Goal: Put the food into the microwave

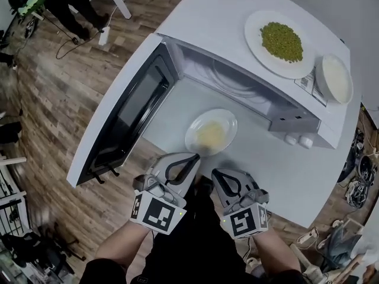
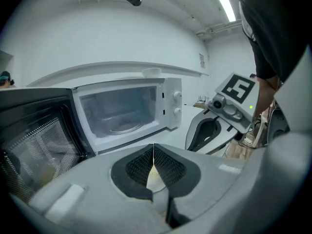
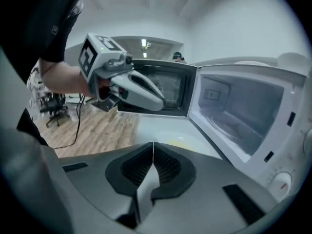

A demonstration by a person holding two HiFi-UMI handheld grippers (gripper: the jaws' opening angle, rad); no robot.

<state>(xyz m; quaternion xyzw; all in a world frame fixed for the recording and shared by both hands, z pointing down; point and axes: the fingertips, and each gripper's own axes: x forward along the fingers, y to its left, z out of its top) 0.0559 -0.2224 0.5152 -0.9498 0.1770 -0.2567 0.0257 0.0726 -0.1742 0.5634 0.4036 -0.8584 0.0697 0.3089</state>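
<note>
Your left tool (image 1: 193, 157) and right tool (image 1: 217, 174) hang side by side over the near edge of the white surface (image 1: 296, 176), both clenched with jaws pressed together and nothing between them. The task's thing, a glass bowl (image 1: 228, 120) of pale yellow food (image 1: 211, 135), sits on the surface outside the microwave (image 1: 296, 123), directly in front of its mouth. The left tool's tip lies at the bowl's rim at 7 o'clock, though contact cannot be told; the right tool's tip is just clear of the rim at 6 o'clock. At 12 o'clock from the bowl the empty cavity (image 1: 237, 81) stands open, its dark-windowed door (image 1: 127, 114) swung wide toward 9 o'clock. On top of the microwave, at 1 o'clock, rests a white plate (image 1: 254, 40) of green peas (image 1: 282, 41), and beside it at 2 o'clock a white bowl (image 1: 334, 78). Wooden floor (image 1: 59, 129) shows at 9 o'clock.
</note>
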